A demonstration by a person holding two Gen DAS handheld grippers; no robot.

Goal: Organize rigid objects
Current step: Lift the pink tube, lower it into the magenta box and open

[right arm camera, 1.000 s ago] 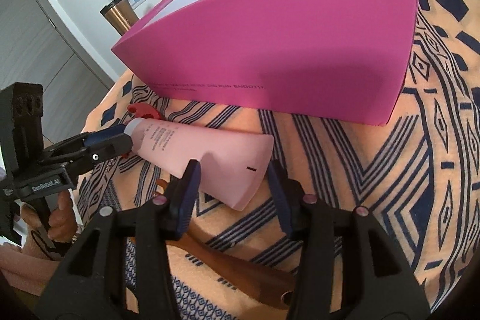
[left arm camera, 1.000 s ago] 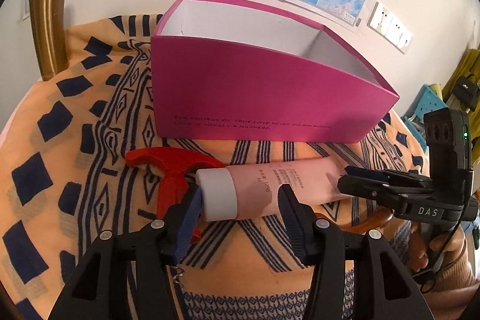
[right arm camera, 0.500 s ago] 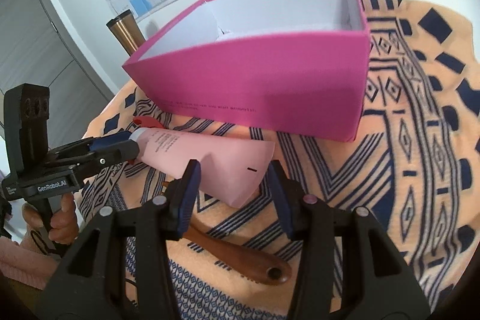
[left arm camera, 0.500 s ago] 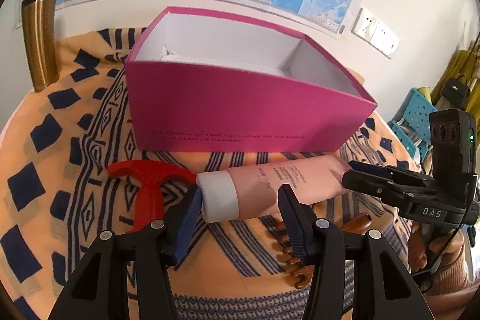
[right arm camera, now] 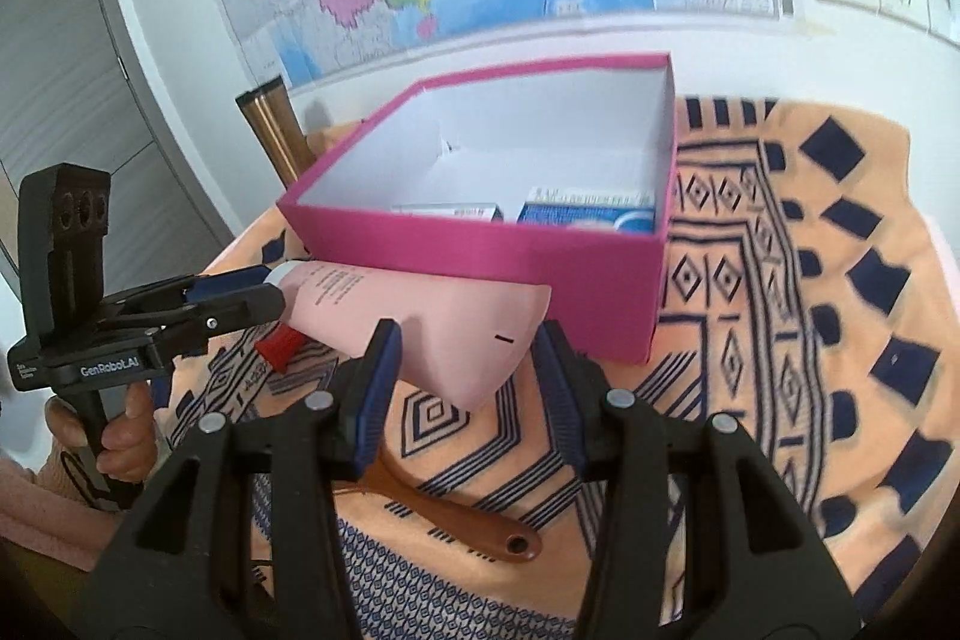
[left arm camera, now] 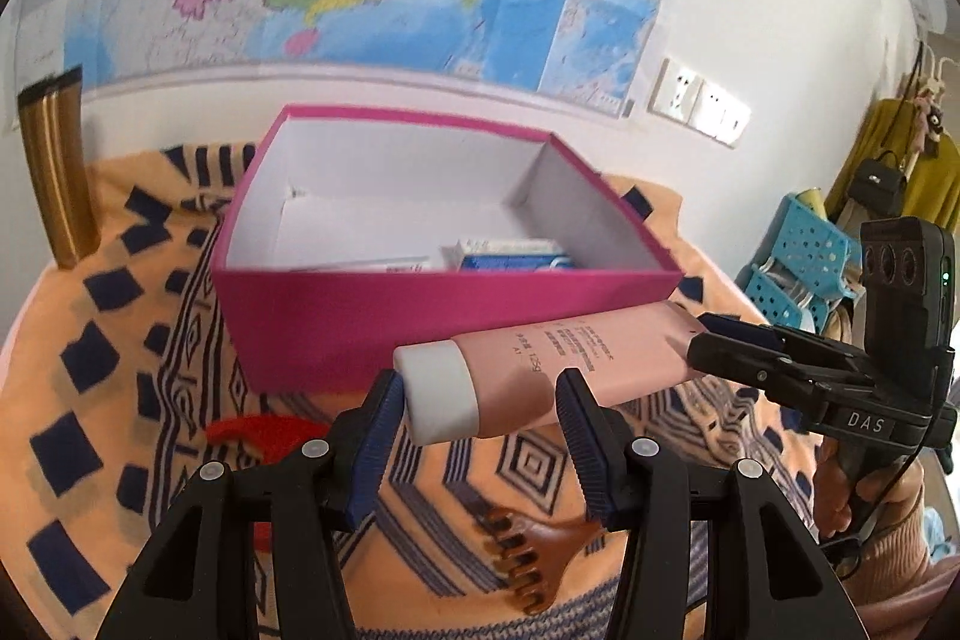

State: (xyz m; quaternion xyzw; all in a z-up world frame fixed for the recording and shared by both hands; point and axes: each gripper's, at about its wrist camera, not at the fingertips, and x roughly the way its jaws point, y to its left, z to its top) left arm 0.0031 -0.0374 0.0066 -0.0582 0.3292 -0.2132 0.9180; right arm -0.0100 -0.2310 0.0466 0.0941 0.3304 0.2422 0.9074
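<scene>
— Two grippers are seen; what is held?
— A pink tube (left arm camera: 558, 370) is clamped at its white cap by the left gripper (left arm camera: 477, 421) and at its flat end by the right gripper (right arm camera: 465, 367), raised before the pink box (left arm camera: 420, 316).

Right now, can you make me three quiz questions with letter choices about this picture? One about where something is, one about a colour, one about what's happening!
1. Where is the brown comb?
A. in the box
B. on the cloth
C. on the wall

2. What colour is the box outside?
A. pink
B. green
C. black

3. What is the pink tube doing?
A. lying in the box
B. standing upright
C. held up by both grippers

Answers: B, it lies on the patterned cloth; A, its walls are bright pink; C, the left gripper holds its cap end, the right gripper its flat end.
</scene>
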